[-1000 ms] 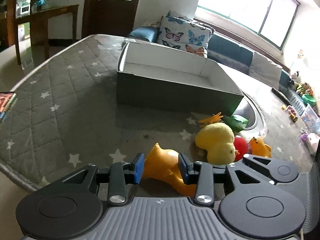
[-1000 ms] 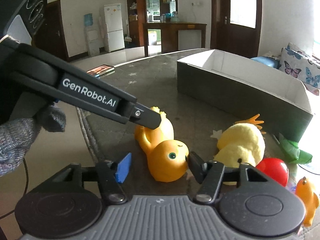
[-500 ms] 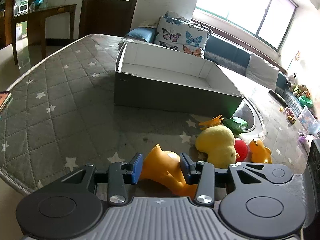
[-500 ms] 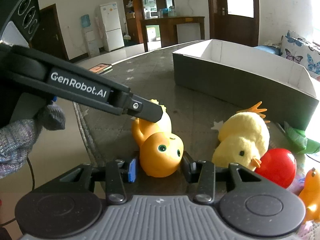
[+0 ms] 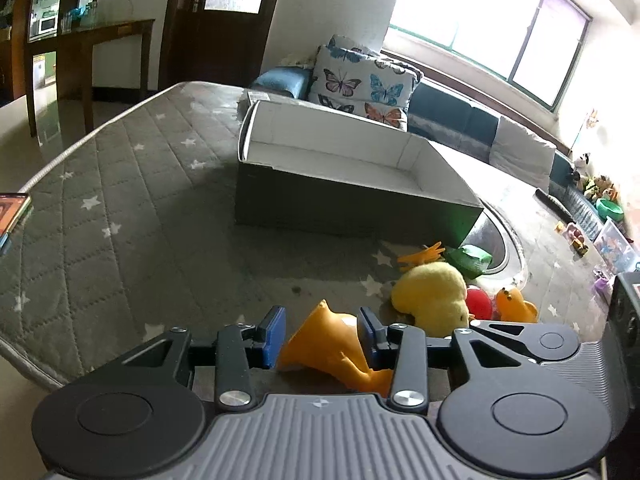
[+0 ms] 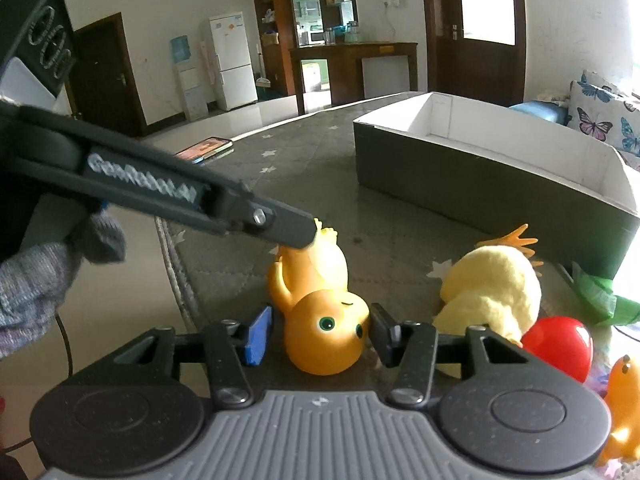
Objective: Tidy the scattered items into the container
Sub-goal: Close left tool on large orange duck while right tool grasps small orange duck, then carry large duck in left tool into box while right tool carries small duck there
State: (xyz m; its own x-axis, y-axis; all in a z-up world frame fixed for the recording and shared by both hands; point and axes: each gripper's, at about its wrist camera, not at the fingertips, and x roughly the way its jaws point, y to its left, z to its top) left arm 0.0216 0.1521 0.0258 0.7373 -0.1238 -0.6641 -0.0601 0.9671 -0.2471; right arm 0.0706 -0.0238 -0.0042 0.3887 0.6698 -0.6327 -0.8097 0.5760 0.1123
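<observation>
A: Left wrist view: grey box well ahead of the jaws, open top, bare quilted mat between. Left gripper closing on the orange duck tail; left pad shows a gap, right pad's contact unclear.

B: Right wrist view shows the duck's head, hidden in the other. Right gripper narrow around it, slight gap at the left pad. Plush chick, red ball right of the jaws; small duck cut off.

Glossy rubbery orange duck, fuzzy plush chick, quilted cloth mat
</observation>
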